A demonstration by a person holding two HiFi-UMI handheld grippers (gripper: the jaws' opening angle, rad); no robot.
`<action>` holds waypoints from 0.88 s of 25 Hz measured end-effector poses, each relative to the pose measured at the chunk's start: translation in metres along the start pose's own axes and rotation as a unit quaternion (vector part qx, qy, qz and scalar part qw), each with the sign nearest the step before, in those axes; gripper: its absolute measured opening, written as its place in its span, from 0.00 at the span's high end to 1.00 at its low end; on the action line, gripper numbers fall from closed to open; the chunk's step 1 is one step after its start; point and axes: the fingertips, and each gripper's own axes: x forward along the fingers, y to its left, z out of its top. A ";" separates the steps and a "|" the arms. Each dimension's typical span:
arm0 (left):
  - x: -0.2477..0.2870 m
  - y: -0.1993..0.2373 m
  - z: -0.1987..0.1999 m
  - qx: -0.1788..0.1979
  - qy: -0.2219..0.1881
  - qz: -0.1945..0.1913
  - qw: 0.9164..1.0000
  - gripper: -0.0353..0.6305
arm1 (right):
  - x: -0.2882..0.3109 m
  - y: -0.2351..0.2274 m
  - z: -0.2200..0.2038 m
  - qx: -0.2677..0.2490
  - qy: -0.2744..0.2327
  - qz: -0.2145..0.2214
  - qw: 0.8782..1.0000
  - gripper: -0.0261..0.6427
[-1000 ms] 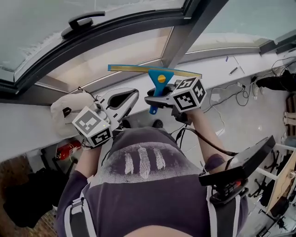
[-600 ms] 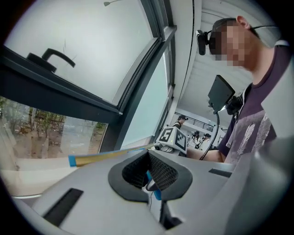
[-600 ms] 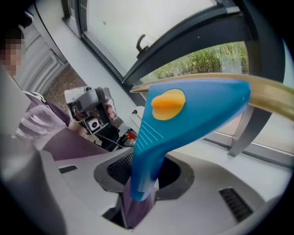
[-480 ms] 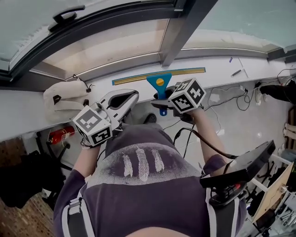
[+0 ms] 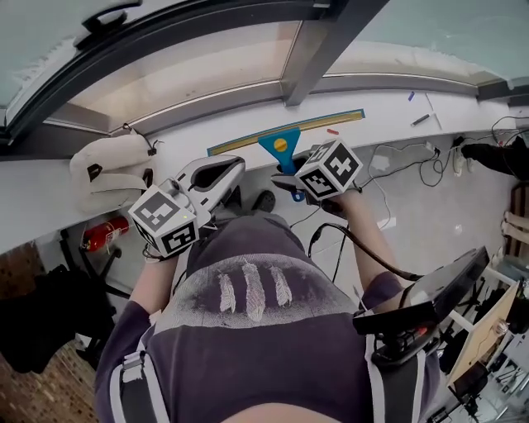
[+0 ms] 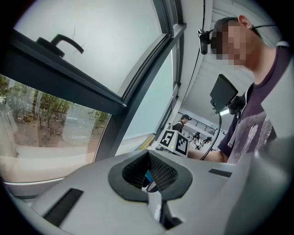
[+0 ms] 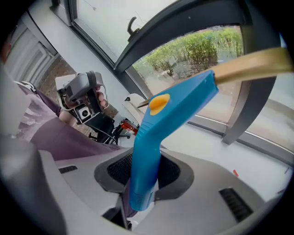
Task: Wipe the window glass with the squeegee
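Head view. Shows two grippers below the window glass (image 5: 198,70). Right gripper (image 5: 289,176) clamped on the blue handle of the one squeegee (image 5: 281,142). Left gripper (image 5: 235,164) just beside it, jaws together, holding nothing. Blade stretched along the white sill (image 5: 397,116), beneath the pane and off the glass; blade touching the sill or not, cannot tell. Only here: one dark mullion (image 5: 318,45) between panes, and both marker cubes at once. Also one window handle (image 5: 107,16), one white bag (image 5: 107,169) on the sill and one red fire extinguisher (image 5: 103,235) beneath it.

Left gripper view. Confirms the left gripper (image 6: 149,178) closed and empty. Catches a sliver of blue beyond the jaw tips. Adds trees (image 6: 46,110) outside the glass and one distant person (image 6: 183,123) deep in the room, seen in no other view. Squeegee blade out of sight here; one marker cube (image 6: 174,141) of the right gripper visible ahead. Same window handle (image 6: 59,43) above.

Right gripper view. Shows the right gripper (image 7: 144,183) with both pads pressed on the squeegee handle (image 7: 147,156). Reveals one yellow button (image 7: 157,103) on the head and the brass-coloured blade bar (image 7: 257,64) running off right. Shows too the left gripper (image 7: 85,98), the white bag (image 7: 135,103) and the fire extinguisher (image 7: 126,125).
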 end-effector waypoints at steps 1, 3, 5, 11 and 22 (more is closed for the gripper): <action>-0.002 0.004 0.000 -0.002 0.000 -0.005 1.000 0.94 | 0.001 0.001 0.003 0.005 -0.003 -0.003 1.000 0.78; -0.005 0.011 0.004 0.001 -0.002 -0.018 1.000 0.94 | 0.003 0.003 0.014 0.020 -0.019 -0.002 1.000 0.78; -0.009 0.015 0.012 0.011 -0.008 -0.034 0.999 0.94 | 0.006 0.008 0.024 0.037 -0.039 0.001 0.999 0.78; -0.027 0.029 0.020 0.010 -0.023 -0.074 0.997 0.94 | 0.010 0.013 0.047 0.074 -0.080 -0.036 0.993 0.78; -0.023 0.048 0.012 0.000 -0.004 -0.097 0.995 0.94 | 0.002 0.024 0.066 0.084 -0.133 -0.071 0.985 0.80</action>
